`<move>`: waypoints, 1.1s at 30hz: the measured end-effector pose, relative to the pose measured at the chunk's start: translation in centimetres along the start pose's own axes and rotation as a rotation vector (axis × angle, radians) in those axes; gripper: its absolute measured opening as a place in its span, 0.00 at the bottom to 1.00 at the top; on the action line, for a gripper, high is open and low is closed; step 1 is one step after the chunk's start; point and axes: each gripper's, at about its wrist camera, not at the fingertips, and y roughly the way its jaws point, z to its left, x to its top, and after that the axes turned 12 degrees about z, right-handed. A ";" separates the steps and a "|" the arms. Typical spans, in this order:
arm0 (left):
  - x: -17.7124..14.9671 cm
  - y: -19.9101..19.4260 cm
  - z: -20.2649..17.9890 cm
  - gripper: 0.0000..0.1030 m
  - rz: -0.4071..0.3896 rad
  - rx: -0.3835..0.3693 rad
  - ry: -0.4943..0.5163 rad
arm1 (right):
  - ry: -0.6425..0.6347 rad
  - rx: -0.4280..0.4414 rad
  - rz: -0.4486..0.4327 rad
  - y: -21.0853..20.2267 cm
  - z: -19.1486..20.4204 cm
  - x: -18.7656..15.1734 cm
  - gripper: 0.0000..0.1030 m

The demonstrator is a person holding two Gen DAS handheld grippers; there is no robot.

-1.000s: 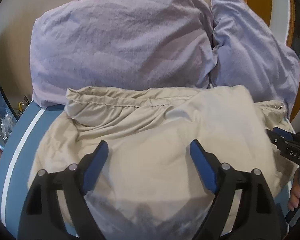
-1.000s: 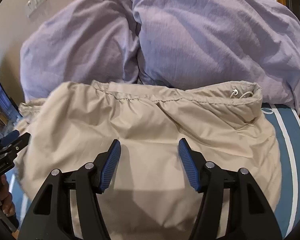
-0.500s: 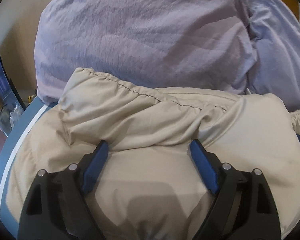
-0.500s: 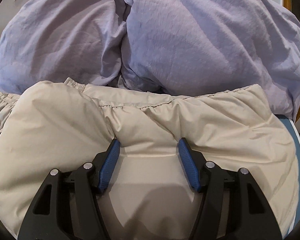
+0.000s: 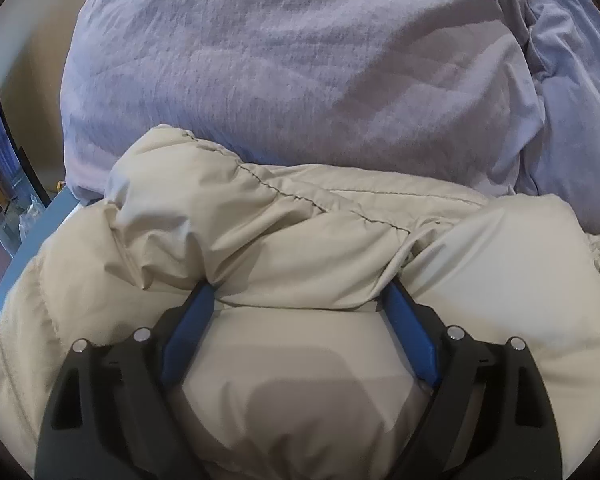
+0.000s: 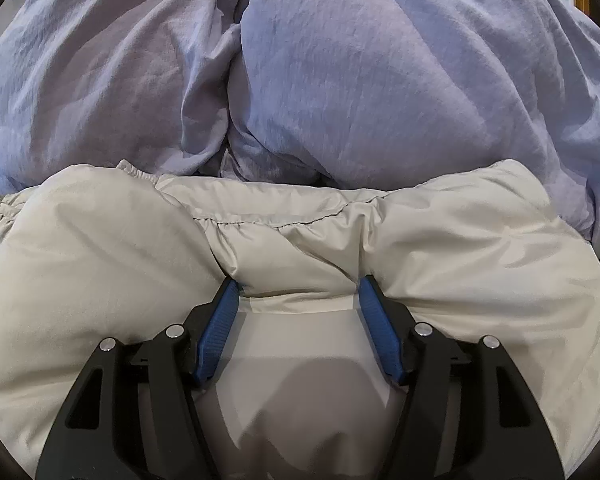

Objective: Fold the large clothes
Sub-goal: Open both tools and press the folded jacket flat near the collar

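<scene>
Left wrist view: your grippers (image 5: 298, 294) (image 6: 298, 286) had pushed forward — fingers spread, tips dug into the beige jacket (image 5: 300, 248) — bunching its far hem against the pillows (image 6: 380, 80).

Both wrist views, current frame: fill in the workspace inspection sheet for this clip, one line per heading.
Surface: blue bed cover, mostly hidden under the garment.
Job's things: beige padded jacket, puffy, its gathered stitched hem bunched toward the pillows.
Clutter: two lavender pillows side by side behind the jacket, touching it.
Grippers: left gripper and right gripper both open, blue fingertips pressed into the jacket's fold, fabric bulging between them, not pinched.
Cables: nothing seen.
Surroundings: beige wall; dark furniture edge at far left of the left view.
</scene>
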 end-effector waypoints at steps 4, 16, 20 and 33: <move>-1.0 -2.6 0.6 0.84 -0.016 -0.018 0.015 | 0.023 0.024 -0.030 -2.3 -1.0 -0.9 0.63; -2.5 -8.9 -5.9 0.84 -0.111 -0.166 0.135 | 0.074 -0.013 -0.108 -5.3 -3.8 -1.2 0.63; -2.9 -7.3 -8.0 0.84 -0.095 -0.097 0.150 | 0.043 0.034 -0.112 -5.6 -2.6 -1.6 0.63; -1.6 -2.3 -6.4 0.94 -0.063 -0.083 0.088 | -0.014 0.103 -0.102 -4.2 2.3 -0.2 0.63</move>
